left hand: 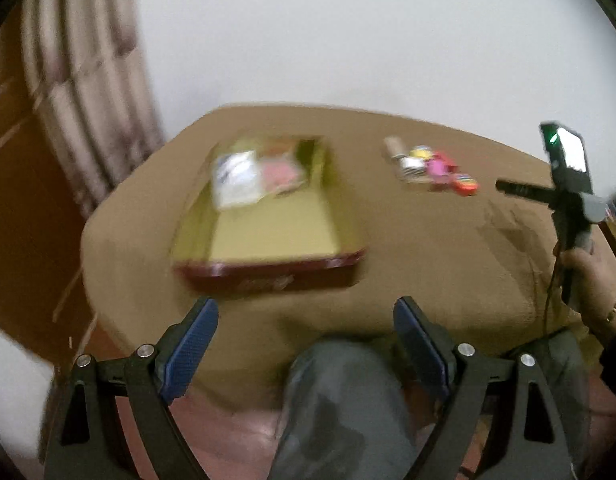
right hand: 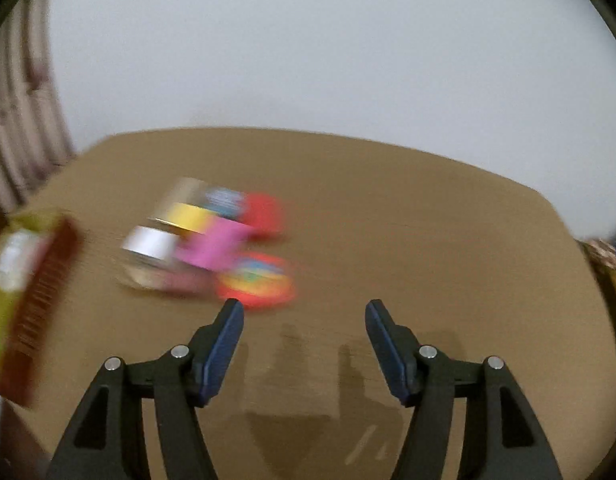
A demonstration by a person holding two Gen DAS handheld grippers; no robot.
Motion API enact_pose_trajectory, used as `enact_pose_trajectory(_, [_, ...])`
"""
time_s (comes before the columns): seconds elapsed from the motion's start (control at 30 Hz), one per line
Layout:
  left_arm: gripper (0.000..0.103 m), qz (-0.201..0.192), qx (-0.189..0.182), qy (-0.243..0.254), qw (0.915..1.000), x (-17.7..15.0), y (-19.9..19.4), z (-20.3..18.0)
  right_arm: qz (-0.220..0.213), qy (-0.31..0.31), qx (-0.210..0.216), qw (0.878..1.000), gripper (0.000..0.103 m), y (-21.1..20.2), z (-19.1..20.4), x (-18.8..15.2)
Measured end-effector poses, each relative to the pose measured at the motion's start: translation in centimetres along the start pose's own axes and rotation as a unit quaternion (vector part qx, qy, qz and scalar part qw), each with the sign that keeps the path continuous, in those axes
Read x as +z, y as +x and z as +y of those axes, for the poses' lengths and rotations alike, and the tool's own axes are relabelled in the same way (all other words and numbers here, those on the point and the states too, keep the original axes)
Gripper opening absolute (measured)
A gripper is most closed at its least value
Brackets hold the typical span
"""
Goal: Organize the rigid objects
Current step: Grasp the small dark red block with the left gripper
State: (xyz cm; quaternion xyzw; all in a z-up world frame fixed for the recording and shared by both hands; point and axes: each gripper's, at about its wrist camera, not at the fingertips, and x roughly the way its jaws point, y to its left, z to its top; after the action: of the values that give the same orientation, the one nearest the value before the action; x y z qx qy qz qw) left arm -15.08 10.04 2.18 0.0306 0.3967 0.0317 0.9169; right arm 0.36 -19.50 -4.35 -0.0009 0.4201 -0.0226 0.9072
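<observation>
Items [right hand: 212, 240]: small, light, rigid, likely slick | grab red disc [right hand: 254, 282] by rim | both hand-held grippers, right [right hand: 304, 312] and left [left hand: 306, 314], released, empty | box [left hand: 268, 208] open

**Both grippers apart and empty**

My left gripper [left hand: 306, 312] points steeply downward, jaws spread wide with nothing between them, above my knee [left hand: 339, 392]. My right gripper [right hand: 304, 306] also tilts down, jaws parted and empty. My right hand [left hand: 587, 276] grips its handle.

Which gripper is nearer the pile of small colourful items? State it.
Right. The right gripper hovers just beside the pile, nothing between its jaws; the left gripper sits back by the open box.
</observation>
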Motion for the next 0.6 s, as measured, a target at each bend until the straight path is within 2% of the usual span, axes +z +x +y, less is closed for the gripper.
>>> enact_pose_trajectory(0.07, [0.087,-0.02,-0.029,0.042,0.9985,1.4,0.4,-2.3,0.007,0.017,-0.027,0.999,0.065,0.9,-4.2,-0.8])
enact_pose_trajectory(0.17, [0.088,-0.029,-0.085,0.096,0.9913,3.7,2.3,-5.7,0.016,0.047,-0.038,0.998,0.065,2.2,-8.6,-1.7])
enact_pose_trajectory(0.23, [0.088,-0.025,-0.116,0.133,0.984,5.3,4.1,-7.8,0.018,0.063,-0.035,0.997,0.065,2.6,-10.2,-2.0])
enact_pose_trajectory(0.3, [0.088,-0.022,-0.134,0.169,0.9763,6.4,5.9,-9.7,0.016,0.085,-0.012,0.996,0.065,2.7,-11.6,-2.0])
enact_pose_trajectory(0.43, [0.088,-0.011,-0.169,0.243,0.9551,8.8,9.4,-13.4,0.018,0.087,0.012,0.996,0.066,3.2,-11.7,-1.6])
enact_pose_trajectory(0.47, [0.087,-0.003,-0.18,0.265,0.9473,9.4,10.5,-14.3,0.014,0.083,0.016,0.996,0.066,3.2,-11.7,-1.5])
enact_pose_trajectory(0.53, [0.08,0.007,-0.195,0.292,0.9364,10.6,11.9,-15.4,-0.005,0.076,0.025,0.997,0.067,2.8,-11.8,-1.3])
enact_pose_trajectory(0.6, [0.079,0.026,-0.217,0.314,0.9238,11.7,13.4,-16.2,-0.025,0.077,0.044,0.996,0.068,2.3,-12.3,-1.2])
